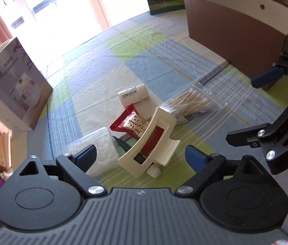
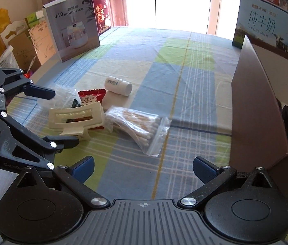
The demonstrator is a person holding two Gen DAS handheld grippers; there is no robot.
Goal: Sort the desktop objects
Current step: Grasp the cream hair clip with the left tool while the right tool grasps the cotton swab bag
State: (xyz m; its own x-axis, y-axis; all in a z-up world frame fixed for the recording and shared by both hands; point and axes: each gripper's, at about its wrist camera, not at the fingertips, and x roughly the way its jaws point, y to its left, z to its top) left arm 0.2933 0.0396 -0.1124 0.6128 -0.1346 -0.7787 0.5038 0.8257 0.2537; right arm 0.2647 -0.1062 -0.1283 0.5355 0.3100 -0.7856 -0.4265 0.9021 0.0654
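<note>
A cream hair claw clip lies on a red snack packet on the checked tablecloth. Beside them lie a white pill bottle, a zip bag of cotton swabs and a clear plastic packet. My left gripper is open, its fingers on either side of the clip, empty. My right gripper is open and empty, short of the swab bag; it shows at the right edge of the left wrist view.
A brown open box stands at the right. A humidifier box stands at the left, with cartons and bags behind it. A milk carton box stands at the back right.
</note>
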